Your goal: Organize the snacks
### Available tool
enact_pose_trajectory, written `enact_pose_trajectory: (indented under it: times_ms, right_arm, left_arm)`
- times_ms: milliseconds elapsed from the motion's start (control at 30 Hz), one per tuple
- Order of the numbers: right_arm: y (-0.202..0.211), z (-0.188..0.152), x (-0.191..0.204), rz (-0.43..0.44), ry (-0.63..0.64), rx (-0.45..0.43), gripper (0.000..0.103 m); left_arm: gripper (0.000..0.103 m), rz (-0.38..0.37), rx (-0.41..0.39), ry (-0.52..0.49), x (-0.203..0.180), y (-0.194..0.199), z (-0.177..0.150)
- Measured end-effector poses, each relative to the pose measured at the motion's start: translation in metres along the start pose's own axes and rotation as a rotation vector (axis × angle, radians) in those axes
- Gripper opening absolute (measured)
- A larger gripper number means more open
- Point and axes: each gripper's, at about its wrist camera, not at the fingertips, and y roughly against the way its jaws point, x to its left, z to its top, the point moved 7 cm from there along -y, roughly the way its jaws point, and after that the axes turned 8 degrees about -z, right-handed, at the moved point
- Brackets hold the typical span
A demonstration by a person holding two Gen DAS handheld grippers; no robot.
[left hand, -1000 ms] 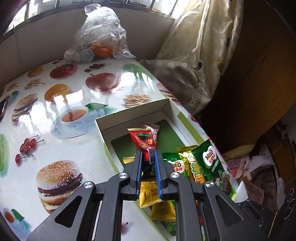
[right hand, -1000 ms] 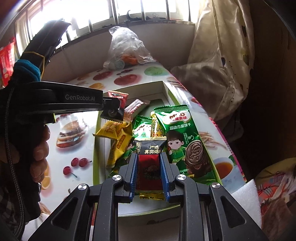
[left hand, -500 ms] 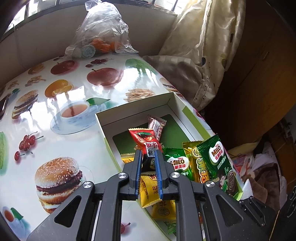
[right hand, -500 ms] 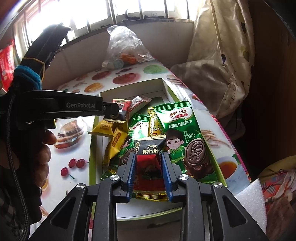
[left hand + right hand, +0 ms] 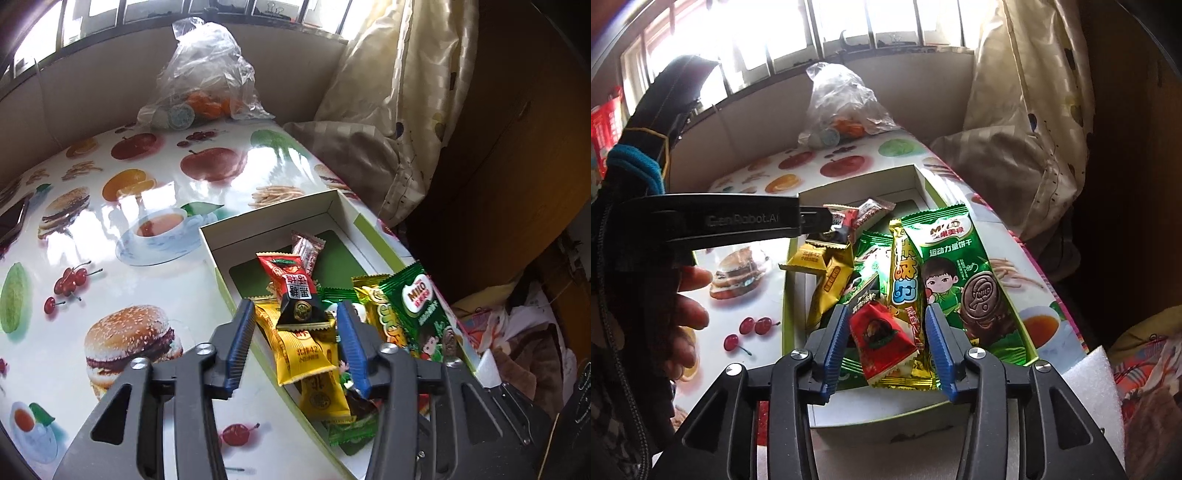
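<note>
A white box [image 5: 273,218] with a green floor holds several snack packets. My left gripper [image 5: 295,321] is open above it; a red and black packet [image 5: 291,288] lies between its fingers, resting on yellow packets [image 5: 303,354]. My right gripper [image 5: 886,321] is open over the box's near end [image 5: 886,410]; a red packet [image 5: 879,332] lies loose between its fingers on the pile. A large green Milo packet [image 5: 960,273] lies along the box's right side. The left gripper shows in the right wrist view [image 5: 827,221] over the box's far end.
The table [image 5: 110,258] has a glossy cloth printed with food pictures. A clear plastic bag [image 5: 203,85] of oranges sits at the far edge by the wall. A curtain [image 5: 399,110] hangs on the right. A white foam block [image 5: 1093,387] lies near the box.
Both grippers have opened and let go of their red packets, which now lie on the pile in the box. The left gripper has moved slightly closer to the box.
</note>
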Motion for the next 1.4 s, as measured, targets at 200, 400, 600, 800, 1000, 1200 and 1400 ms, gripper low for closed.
enact_pose_trajectory:
  times_ms: [200,400,600,800,1000,1200,1400]
  right_arm:
    - [0.013,-0.001,-0.004,-0.017,-0.014,-0.020,0.048]
    - [0.027,-0.005,-0.007,-0.034,-0.015,-0.038,0.048]
    - [0.041,-0.016,-0.009,-0.047,-0.004,-0.044,0.049]
    - [0.055,-0.036,-0.013,-0.093,0.039,-0.045,0.051]
    - [0.053,-0.064,-0.024,-0.123,0.019,0.014,0.054]
    - [0.041,-0.081,-0.028,-0.152,0.013,0.068,0.054]
    - [0.034,-0.086,-0.025,-0.175,0.031,0.081,0.056]
  left_arm:
    - [0.047,0.011,-0.022,-0.010,-0.006,0.017,-0.006]
    - [0.048,0.046,-0.058,-0.036,-0.012,0.039,-0.018]
    - [0.048,0.103,-0.093,-0.066,-0.017,0.062,-0.044]
    - [0.048,0.175,-0.078,-0.088,-0.016,0.072,-0.080]
    - [0.048,0.200,-0.033,-0.098,-0.014,0.069,-0.118]
    - [0.048,0.207,0.024,-0.102,-0.012,0.058,-0.145]
    - [0.048,0.220,0.045,-0.095,-0.011,0.053,-0.154]
